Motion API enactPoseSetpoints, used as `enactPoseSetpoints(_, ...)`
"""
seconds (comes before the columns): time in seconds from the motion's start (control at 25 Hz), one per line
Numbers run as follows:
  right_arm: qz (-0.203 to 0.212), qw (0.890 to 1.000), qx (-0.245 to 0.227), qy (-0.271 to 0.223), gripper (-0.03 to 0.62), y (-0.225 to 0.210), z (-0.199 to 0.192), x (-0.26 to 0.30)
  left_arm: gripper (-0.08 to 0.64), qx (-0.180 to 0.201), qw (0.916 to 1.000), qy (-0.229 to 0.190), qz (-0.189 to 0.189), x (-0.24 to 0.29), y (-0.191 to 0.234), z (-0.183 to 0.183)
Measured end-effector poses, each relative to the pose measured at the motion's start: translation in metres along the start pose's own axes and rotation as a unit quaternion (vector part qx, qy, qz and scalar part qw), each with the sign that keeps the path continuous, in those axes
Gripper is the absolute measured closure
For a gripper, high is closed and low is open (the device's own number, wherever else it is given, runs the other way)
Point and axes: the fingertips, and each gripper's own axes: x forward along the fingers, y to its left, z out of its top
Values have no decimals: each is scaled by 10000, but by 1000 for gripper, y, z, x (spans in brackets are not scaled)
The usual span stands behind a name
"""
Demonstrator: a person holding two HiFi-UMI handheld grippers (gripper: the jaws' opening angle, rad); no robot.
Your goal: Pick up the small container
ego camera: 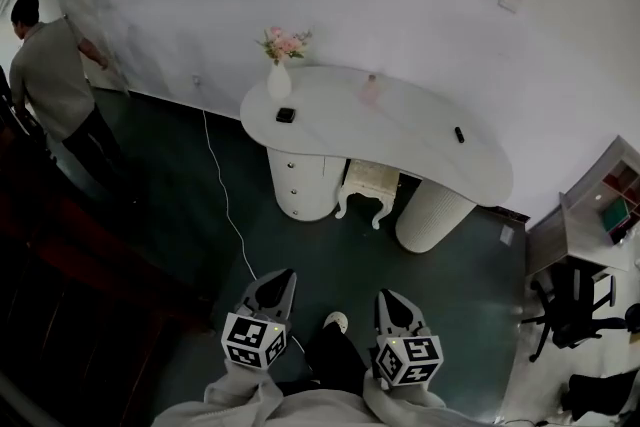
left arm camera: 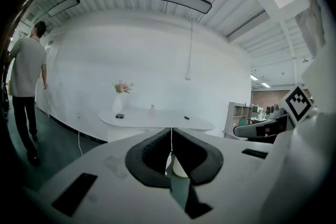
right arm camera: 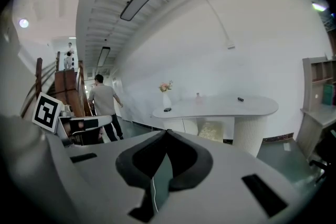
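Note:
The small container (ego camera: 371, 90) is a pale pink bottle standing near the back edge of a white curved table (ego camera: 400, 140), far ahead of me. It also shows small in the left gripper view, as the container (left arm camera: 151, 109), and in the right gripper view, as the container (right arm camera: 198, 95). My left gripper (ego camera: 281, 279) and right gripper (ego camera: 389, 300) are low at the bottom of the head view, side by side over the dark floor, well short of the table. Both point at the table. The left gripper (left arm camera: 171, 130) and right gripper (right arm camera: 167, 132) have their tips together with nothing between them.
On the table stand a white vase with pink flowers (ego camera: 279, 78) and two small black objects (ego camera: 286, 115) (ego camera: 459, 134). A white stool (ego camera: 366, 188) sits under it. A white cable (ego camera: 225, 195) runs across the floor. A person (ego camera: 55, 90) stands far left; shelves (ego camera: 600, 215) and an office chair (ego camera: 570, 305) are right.

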Motion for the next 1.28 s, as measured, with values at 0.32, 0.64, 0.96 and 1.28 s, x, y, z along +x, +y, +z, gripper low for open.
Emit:
enactPoseSetpoints(0.32, 19, 10000, 37, 69, 541, -40, 25, 56, 543, -31, 9999, 53, 80, 66, 22, 15)
enactPoseSetpoints(0.64, 6, 9999, 109, 44, 541, -88, 51, 105, 543, 29, 9999, 30, 137, 135, 37, 32)
enactPoseSetpoints(0.96, 47, 9998, 189, 0, 541, -121, 69, 147, 543, 70, 9997, -25, 250, 184, 52, 46)
enactPoseSetpoints(1.28, -2, 9997, 250, 7, 541, -144, 82, 170, 543, -31, 9996, -64, 261, 223, 66, 54)
